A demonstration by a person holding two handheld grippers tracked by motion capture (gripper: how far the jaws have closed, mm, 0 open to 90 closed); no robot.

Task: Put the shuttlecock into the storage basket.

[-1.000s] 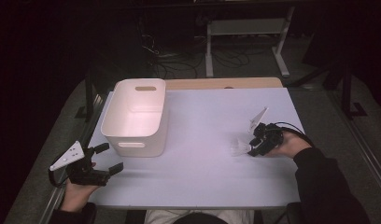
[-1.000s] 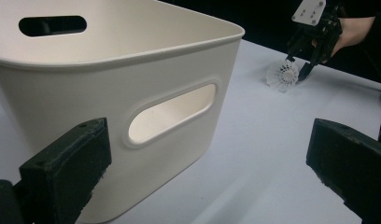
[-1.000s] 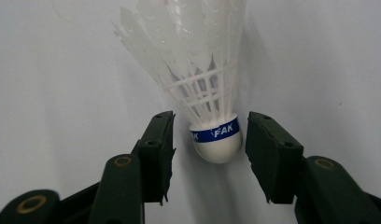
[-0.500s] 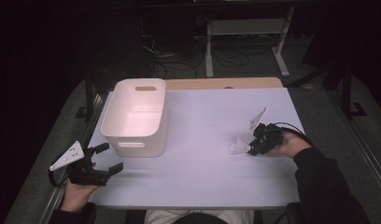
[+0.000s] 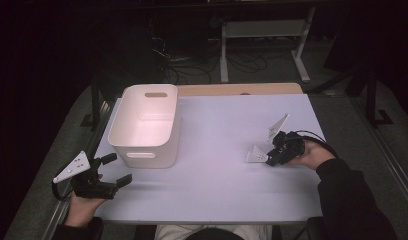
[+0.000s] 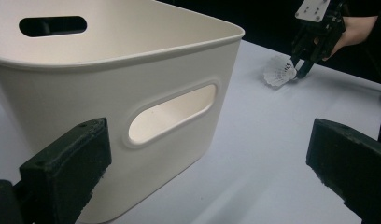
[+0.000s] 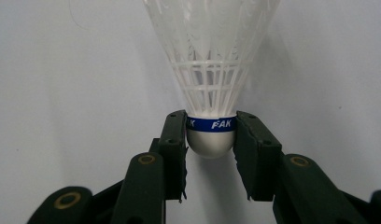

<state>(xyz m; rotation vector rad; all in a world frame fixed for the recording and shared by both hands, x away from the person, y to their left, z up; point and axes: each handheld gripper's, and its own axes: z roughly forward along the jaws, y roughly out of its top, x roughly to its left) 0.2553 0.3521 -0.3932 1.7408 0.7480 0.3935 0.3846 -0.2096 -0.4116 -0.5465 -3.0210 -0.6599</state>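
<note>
Lower left of the high view, the left tongs (image 5: 113,170) rest spread apart on the tabletop (image 5: 217,165), before a white bin (image 5: 144,125). Centre right, the right tongs (image 5: 268,156) clamp a white shuttlecock (image 7: 212,70) by its cork.

Bright lit table (image 5: 212,130), dark surroundings, soft shadows, sharp close-ups

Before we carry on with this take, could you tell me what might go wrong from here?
1. The right tongs pinch only the shuttlecock at its rounded cork, so it could squirt out or twist when lifted.
2. Its light skirt lies toward the white bin; a fumble could send it rolling across the table.
3. The open left tongs rest close to the bin and might nudge it.
</note>
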